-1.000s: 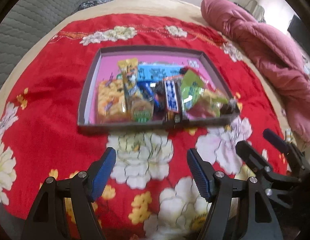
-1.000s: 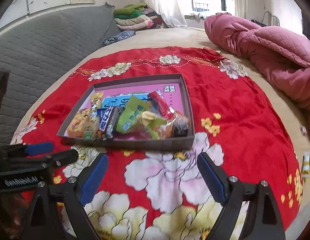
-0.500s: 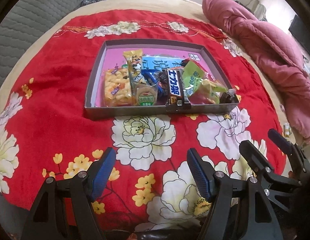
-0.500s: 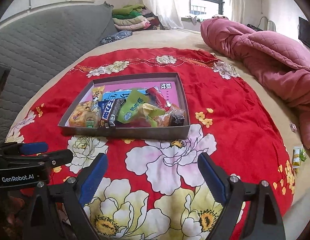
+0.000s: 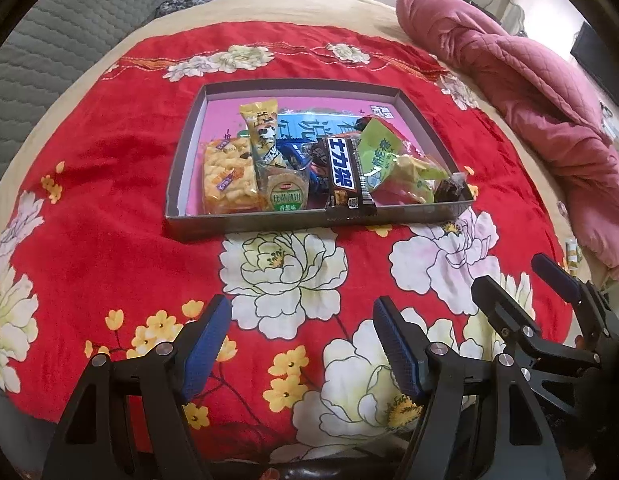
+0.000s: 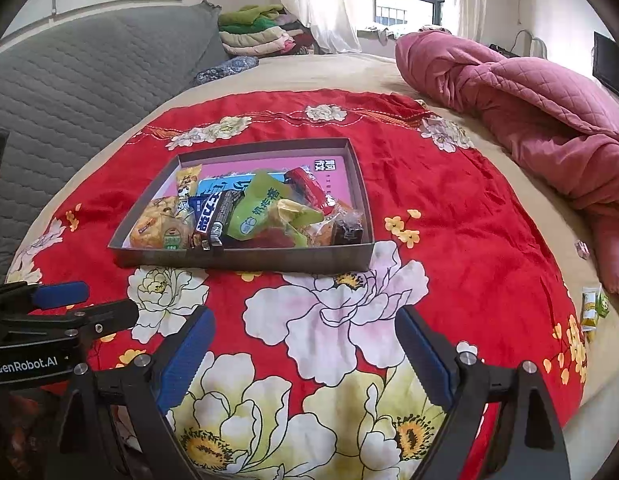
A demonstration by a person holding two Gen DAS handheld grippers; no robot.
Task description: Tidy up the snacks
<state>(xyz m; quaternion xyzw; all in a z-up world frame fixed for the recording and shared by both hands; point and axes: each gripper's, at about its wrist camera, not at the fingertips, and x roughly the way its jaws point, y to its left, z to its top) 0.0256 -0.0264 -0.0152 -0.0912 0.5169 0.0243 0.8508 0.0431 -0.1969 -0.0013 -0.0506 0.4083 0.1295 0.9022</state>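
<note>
A shallow grey box [image 5: 269,223] with a pink floor sits on the red flowered cloth [image 5: 109,160] and holds several snack packets, among them a black chocolate bar [image 5: 343,176], a yellow cracker pack [image 5: 225,176] and a green packet [image 5: 379,156]. The box also shows in the right wrist view [image 6: 269,258]. My left gripper [image 5: 301,344] is open and empty, well short of the box's near wall. My right gripper [image 6: 305,354] is open and empty, also short of the box. The right gripper shows at the right of the left wrist view [image 5: 525,284].
A pink quilt [image 6: 529,108] lies along the right side of the bed. A grey padded headboard [image 6: 89,72] stands at the left, folded clothes [image 6: 257,32] at the back. Small loose packets [image 6: 591,306] lie off the cloth at the right edge.
Both grippers have drawn back and up from the box, so it looks smaller and farther. Both stay open and empty. The snacks have not moved.
</note>
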